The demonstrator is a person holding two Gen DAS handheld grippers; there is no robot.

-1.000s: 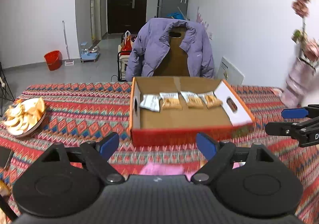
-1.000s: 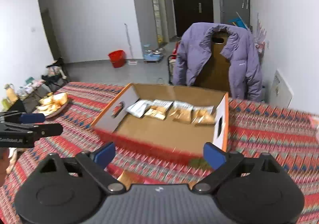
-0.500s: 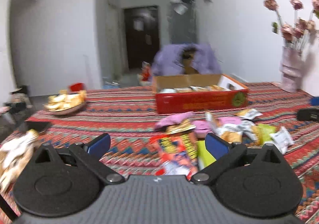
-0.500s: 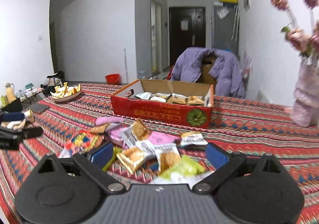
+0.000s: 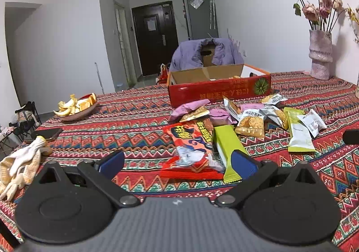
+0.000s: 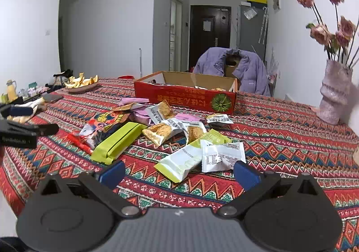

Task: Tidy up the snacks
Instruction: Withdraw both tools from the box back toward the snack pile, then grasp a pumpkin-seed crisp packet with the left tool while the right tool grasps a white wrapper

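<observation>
Snack packets (image 6: pixel 175 131) lie heaped on the patterned surface (image 6: pixel 280 131) before a red carton (image 6: pixel 186 95) printed with upside-down yellow Chinese characters, too small to read. Left gripper (image 5: pixel 178 163) and right gripper (image 6: pixel 179 172) both hover with jaws spread wide, holding nothing.

Bare tablecloth (image 6: pixel 280 131) lies open right of the snack pile (image 6: pixel 170 131), the red box (image 6: pixel 186 95) blocking behind
</observation>
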